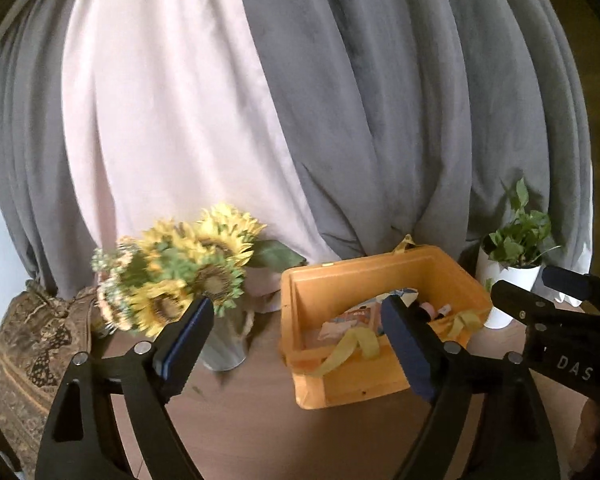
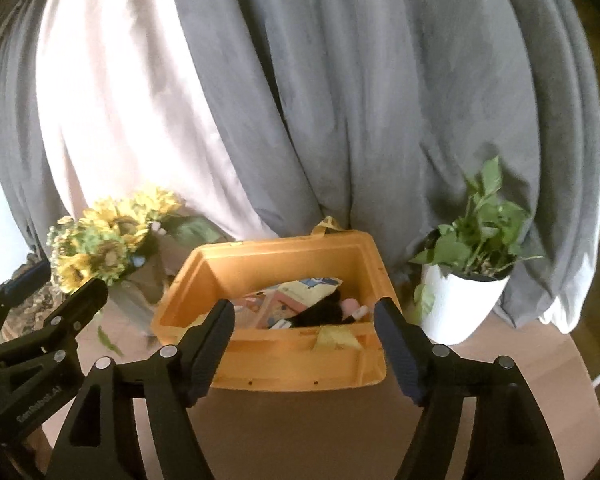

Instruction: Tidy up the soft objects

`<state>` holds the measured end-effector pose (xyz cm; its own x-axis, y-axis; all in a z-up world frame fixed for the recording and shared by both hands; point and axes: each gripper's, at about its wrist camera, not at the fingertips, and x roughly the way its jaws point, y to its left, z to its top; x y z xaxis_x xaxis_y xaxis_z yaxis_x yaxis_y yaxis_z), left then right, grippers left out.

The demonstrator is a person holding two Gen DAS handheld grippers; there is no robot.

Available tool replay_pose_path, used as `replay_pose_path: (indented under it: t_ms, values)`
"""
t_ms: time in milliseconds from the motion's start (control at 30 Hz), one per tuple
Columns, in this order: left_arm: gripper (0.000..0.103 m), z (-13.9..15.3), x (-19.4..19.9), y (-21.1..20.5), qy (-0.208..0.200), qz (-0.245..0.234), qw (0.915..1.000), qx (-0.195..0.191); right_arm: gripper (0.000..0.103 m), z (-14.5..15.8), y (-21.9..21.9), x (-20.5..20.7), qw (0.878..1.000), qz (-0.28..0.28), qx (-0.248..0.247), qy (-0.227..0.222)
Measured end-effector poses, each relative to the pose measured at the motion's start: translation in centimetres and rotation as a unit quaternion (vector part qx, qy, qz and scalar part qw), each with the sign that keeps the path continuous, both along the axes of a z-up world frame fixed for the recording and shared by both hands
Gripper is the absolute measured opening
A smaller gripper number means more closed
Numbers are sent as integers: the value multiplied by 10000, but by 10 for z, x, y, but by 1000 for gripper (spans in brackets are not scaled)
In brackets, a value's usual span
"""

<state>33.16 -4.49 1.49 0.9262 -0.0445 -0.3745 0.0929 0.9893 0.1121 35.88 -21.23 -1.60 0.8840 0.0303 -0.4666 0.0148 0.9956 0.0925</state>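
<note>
Both grippers, left gripper (image 1: 296,332) and right gripper (image 2: 304,336), stand wide apart, holding nothing. Orange bin (image 2: 284,364) of soft items (image 2: 300,292) sits on worktop (image 2: 300,432) at twelve o'clock.

A home: curtains (image 1: 380,120), sunflower vase (image 1: 224,344), potted plant (image 2: 464,280), wooden table (image 2: 300,432).

White letters "DAS" are read on the black plastic body of the right hand-held gripper (image 1: 556,280), seen in the left wrist view. Raised lettering on the black body of the left hand-held gripper (image 2: 66,280) is seen in the right wrist view but is too blurred to be read with certainty.
</note>
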Motion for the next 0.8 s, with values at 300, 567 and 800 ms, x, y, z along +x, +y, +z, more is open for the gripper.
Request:
replay_pose_path:
  t_ms: [300,567,800]
  values:
    - [98,10,-58,30,-346,110,9993,81,78,12,25,-71,9989,-301,-106,-333]
    - [103,19,-106,39,-514,155,9986,20,87,18,36,-125,9971,-491,-158,-564]
    - [103,21,-151,36,-656,375,9971,17,89,20,30,-167,9960,-586,-152,-652]
